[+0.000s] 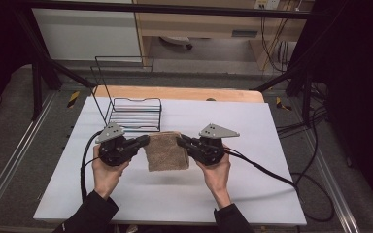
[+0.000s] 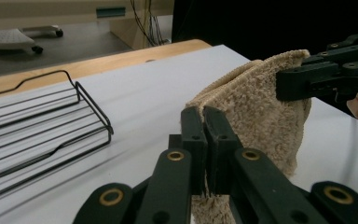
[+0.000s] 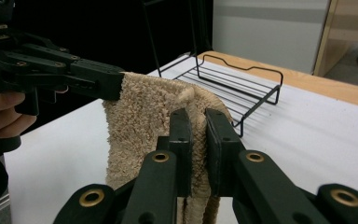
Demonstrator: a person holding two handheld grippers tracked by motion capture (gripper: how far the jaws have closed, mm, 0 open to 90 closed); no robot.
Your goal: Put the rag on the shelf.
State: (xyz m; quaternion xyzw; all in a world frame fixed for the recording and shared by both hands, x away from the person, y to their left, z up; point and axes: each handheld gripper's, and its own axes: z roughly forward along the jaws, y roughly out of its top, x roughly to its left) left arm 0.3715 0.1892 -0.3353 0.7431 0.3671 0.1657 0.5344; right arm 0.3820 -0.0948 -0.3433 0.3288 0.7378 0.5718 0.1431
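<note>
A folded tan towel [image 1: 165, 151] hangs between my two grippers above the white table [image 1: 170, 199]. My left gripper [image 1: 145, 140] is shut on the towel's upper left corner, and in the left gripper view its jaws pinch the towel [image 2: 256, 112] edge at my left gripper [image 2: 204, 119]. My right gripper [image 1: 180, 141] is shut on the upper right corner; in the right gripper view the towel [image 3: 140, 121] passes between the jaws at my right gripper [image 3: 198, 121]. The cloth droops below both grips.
A black wire rack [image 1: 135, 114] stands on the table just behind the towel, also seen as the wire rack [image 2: 42, 126] and the wire rack [image 3: 235, 88]. Cables [image 1: 272, 172] trail off both grippers. A wooden strip [image 1: 179, 93] edges the table's far side.
</note>
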